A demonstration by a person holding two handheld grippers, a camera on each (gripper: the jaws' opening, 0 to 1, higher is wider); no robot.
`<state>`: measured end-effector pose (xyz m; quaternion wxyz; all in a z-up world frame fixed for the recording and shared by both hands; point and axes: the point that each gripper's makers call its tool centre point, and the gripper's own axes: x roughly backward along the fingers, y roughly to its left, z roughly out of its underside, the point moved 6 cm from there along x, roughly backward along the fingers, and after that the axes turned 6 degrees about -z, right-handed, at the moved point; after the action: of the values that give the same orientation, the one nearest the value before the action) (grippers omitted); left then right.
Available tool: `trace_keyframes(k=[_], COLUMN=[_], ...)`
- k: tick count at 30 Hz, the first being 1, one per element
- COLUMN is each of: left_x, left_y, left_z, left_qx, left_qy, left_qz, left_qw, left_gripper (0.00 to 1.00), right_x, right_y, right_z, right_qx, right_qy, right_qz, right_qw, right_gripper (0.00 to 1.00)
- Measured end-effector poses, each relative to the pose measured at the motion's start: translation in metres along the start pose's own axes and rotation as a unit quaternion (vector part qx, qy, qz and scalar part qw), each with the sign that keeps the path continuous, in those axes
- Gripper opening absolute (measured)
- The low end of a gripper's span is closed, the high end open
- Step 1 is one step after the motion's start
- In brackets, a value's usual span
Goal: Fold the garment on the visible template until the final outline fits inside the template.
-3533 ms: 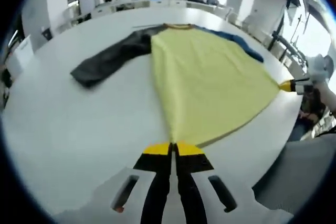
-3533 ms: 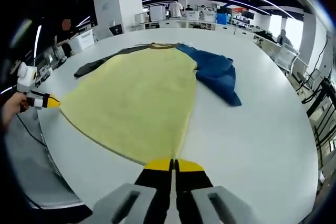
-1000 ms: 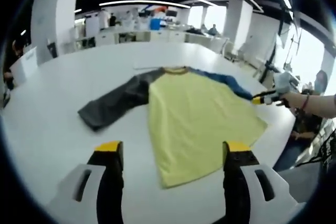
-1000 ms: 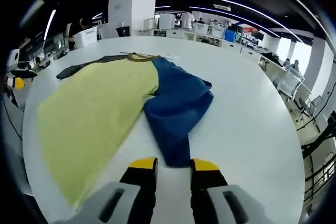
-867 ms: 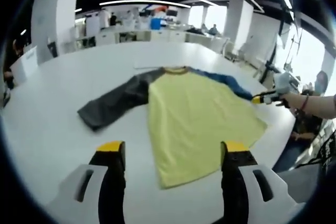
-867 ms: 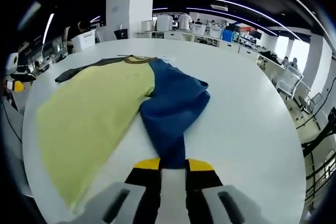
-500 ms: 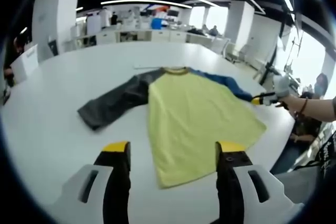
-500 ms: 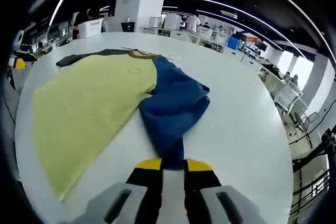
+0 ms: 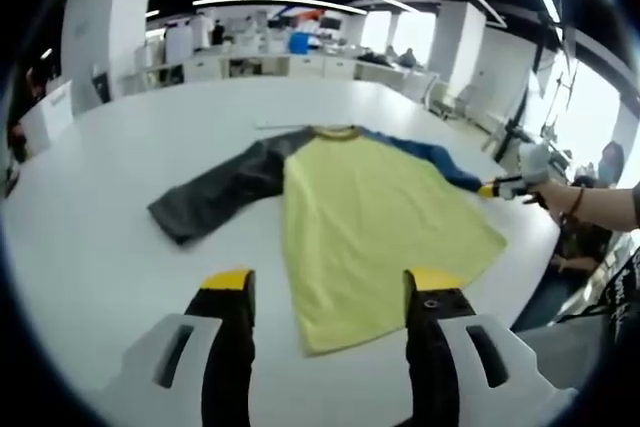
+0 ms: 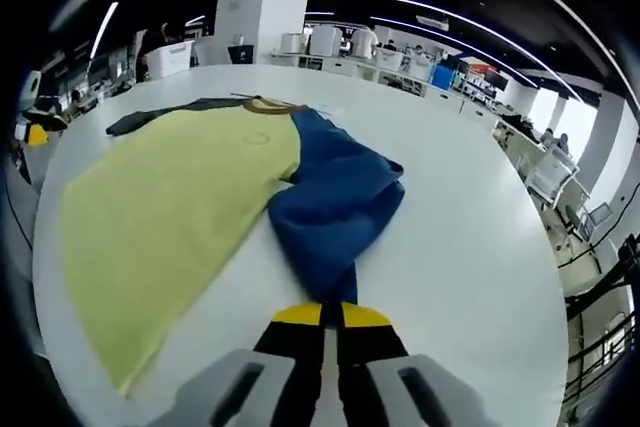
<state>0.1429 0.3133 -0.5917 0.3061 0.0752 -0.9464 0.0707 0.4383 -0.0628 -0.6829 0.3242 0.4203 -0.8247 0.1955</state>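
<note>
The shirt [image 9: 380,217] lies flat on the bench [image 9: 90,237], grey sleeve [image 9: 215,195] spread at left. The left tool [image 9: 325,292] hovers released above the hem. The right tool [image 10: 330,315] is clenched on the blue sleeve [image 10: 335,212]; best lift it low and lay it smoothly across the yellow body.

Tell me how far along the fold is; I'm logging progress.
Early stage. Done: the yellow-bodied shirt lies spread flat on the white table. In hand: the right gripper is shut on the blue sleeve, while the left gripper hangs open near the hem. Left: the dark grey sleeve is unfolded, and the body too.
</note>
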Motion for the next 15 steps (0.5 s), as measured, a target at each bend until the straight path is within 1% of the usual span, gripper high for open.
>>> trace_keyframes(k=[3, 5, 8, 10, 12, 15], left_x=[0.0, 0.0, 0.0, 0.0, -0.001, -0.001], left_y=[-0.001, -0.001, -0.001, -0.001, -0.001, -0.001], left_z=[-0.001, -0.003, -0.004, -0.005, -0.005, -0.006], left_qx=[-0.003, -0.003, -0.005, -0.006, -0.007, -0.007], left_qy=[-0.003, -0.005, -0.008, -0.007, -0.008, -0.008], left_qz=[0.002, 0.003, 0.005, 0.006, 0.007, 0.009], left_qw=[1.0, 1.0, 0.9999, 0.9999, 0.9999, 0.9999], left_gripper=[0.55, 0.55, 0.54, 0.54, 0.54, 0.54], right_x=[0.006, 0.015, 0.027, 0.036, 0.044, 0.051], right_y=[0.001, 0.0, -0.002, -0.005, -0.009, -0.017], right_z=[-0.001, -0.005, -0.008, -0.011, -0.015, -0.02], right_qx=[-0.002, -0.003, -0.007, -0.015, -0.037, -0.044], right_qy=[0.006, -0.003, -0.005, -0.006, -0.016, -0.014], right_qz=[0.0, -0.001, 0.006, 0.013, 0.018, 0.026], right_qw=[1.0, 1.0, 0.9999, 0.9998, 0.999, 0.9986], right_gripper=[0.0, 0.0, 0.0, 0.0, 0.0, 0.0])
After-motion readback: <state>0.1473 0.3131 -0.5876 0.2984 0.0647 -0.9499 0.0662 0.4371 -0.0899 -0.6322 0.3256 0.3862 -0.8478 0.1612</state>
